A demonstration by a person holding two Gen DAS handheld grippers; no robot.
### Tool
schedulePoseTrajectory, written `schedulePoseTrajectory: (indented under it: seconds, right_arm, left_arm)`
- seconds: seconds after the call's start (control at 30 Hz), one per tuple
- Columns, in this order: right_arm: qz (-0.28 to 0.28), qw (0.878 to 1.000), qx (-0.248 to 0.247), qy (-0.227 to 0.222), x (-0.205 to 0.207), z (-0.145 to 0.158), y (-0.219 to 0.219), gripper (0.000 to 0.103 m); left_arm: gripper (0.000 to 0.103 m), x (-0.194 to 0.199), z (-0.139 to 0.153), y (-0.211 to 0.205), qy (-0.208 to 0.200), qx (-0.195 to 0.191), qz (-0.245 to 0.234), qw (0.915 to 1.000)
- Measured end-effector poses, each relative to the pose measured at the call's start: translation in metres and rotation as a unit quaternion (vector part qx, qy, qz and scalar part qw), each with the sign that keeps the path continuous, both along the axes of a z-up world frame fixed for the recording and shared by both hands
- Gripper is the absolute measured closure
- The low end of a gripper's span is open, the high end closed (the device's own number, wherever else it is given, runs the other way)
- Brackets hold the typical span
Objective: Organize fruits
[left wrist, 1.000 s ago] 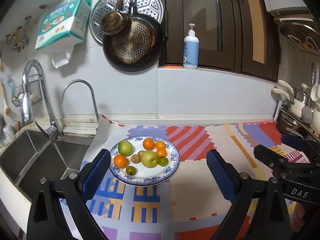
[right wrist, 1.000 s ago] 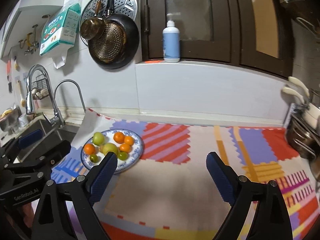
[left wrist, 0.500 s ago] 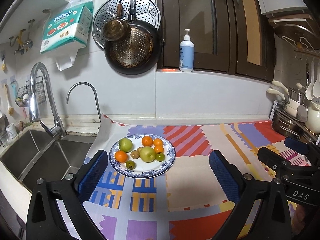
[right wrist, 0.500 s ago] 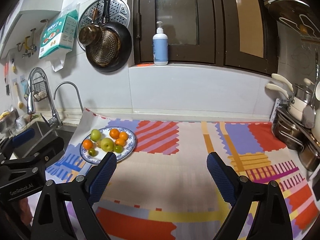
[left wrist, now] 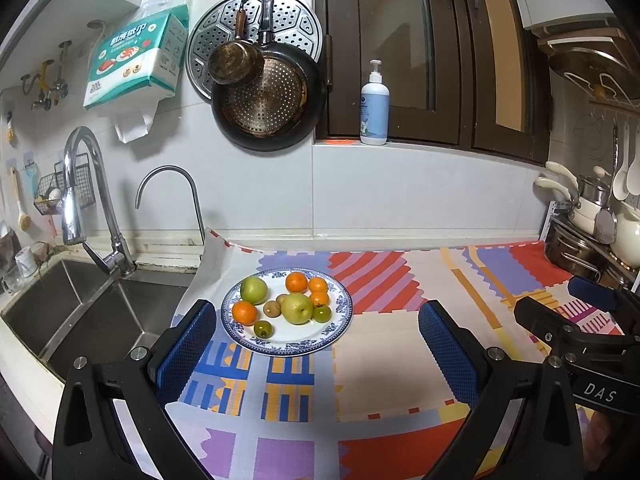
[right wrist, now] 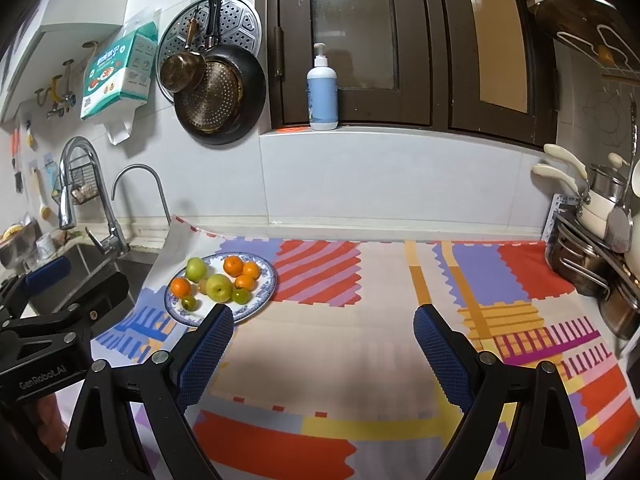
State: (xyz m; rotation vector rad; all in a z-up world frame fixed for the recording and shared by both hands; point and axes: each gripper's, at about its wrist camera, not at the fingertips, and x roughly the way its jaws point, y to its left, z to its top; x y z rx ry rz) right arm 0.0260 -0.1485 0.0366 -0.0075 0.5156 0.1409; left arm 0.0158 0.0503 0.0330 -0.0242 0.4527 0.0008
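A blue-rimmed white plate (left wrist: 340,320) (right wrist: 264,292) sits on the patterned mat near the sink. It holds two green apples (left wrist: 297,308), several oranges (left wrist: 296,282) and small green and brown fruits (left wrist: 263,328). My left gripper (left wrist: 316,344) is open and empty, hanging just in front of the plate. My right gripper (right wrist: 324,344) is open and empty over the mat, to the right of the plate. Each gripper shows at the edge of the other's view.
A steel sink (left wrist: 80,312) with two taps lies left of the mat. Pots and utensils on a rack (right wrist: 592,264) stand at the right edge. A soap bottle (left wrist: 375,108) is on the window ledge; pans hang on the wall.
Both grippers have drawn back and up from the counter, so the plate looks smaller and farther. Both stay open. The fruits have not moved.
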Motion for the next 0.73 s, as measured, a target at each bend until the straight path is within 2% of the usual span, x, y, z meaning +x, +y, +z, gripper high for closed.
schedulePoseTrajectory:
  seconds: [0.73]
  right_arm:
    - [-0.002, 1.000, 0.002, 0.013, 0.0017, -0.0062, -0.0028, 0.011]
  left_arm:
    - [0.000, 0.0034, -0.0059, -0.0033, 0.014, 0.002, 0.001, 0.9999]
